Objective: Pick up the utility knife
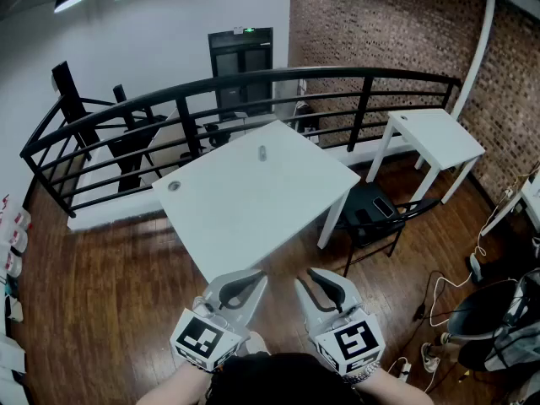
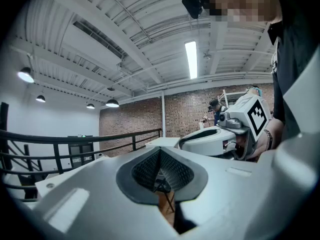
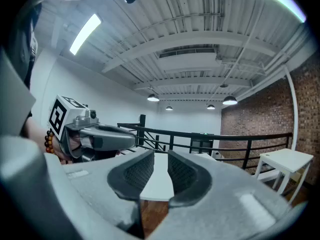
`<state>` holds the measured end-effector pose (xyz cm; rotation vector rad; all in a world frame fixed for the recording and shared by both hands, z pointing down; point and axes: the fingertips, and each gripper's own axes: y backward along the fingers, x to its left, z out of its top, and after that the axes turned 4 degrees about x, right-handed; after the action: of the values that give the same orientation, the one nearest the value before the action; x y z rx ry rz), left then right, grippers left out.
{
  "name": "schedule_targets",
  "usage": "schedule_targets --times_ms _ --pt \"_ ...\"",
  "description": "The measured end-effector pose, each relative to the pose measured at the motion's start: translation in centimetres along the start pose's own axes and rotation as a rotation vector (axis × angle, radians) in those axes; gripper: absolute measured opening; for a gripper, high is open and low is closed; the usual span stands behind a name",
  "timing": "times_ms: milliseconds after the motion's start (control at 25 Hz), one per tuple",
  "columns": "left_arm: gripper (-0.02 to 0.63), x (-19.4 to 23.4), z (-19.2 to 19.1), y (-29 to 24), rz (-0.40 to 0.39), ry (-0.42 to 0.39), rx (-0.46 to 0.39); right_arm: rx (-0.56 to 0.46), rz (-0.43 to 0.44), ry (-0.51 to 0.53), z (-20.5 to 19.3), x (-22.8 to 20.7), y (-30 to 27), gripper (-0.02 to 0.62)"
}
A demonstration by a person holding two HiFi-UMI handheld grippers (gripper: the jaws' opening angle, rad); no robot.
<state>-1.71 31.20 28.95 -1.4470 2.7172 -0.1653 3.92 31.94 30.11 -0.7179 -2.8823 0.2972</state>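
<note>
The utility knife [image 1: 261,152] is a small grey object lying on the far half of the white table [image 1: 253,218]. Both grippers are held low in front of the table's near corner, well short of the knife. My left gripper [image 1: 257,275] is shut, its dark pads meeting at the tip [image 2: 160,151] with nothing between them. My right gripper [image 1: 305,272] is beside it, also shut and empty, with only a narrow slit between its pads [image 3: 142,171]. The knife cannot be made out in either gripper view.
A black railing [image 1: 253,91] curves behind the table. A black chair [image 1: 375,213] stands at the table's right corner, and a smaller white table [image 1: 439,137] stands farther right. Cables [image 1: 439,310] lie on the wooden floor at the right.
</note>
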Motion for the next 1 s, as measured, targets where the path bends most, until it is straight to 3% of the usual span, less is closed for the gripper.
schedule_targets --times_ms 320,760,1000 --pt "0.017 10.2 0.5 -2.0 -0.003 -0.029 0.023 0.014 -0.013 0.004 2.7 -1.7 -11.3 0.084" --pt "0.017 19.0 -1.0 -5.5 0.057 -0.021 0.051 0.088 -0.006 0.002 2.4 -5.8 -23.2 0.109" --pt "0.017 24.0 -1.4 -11.0 0.087 0.013 0.089 0.132 0.013 -0.024 2.1 -10.4 -29.9 0.115"
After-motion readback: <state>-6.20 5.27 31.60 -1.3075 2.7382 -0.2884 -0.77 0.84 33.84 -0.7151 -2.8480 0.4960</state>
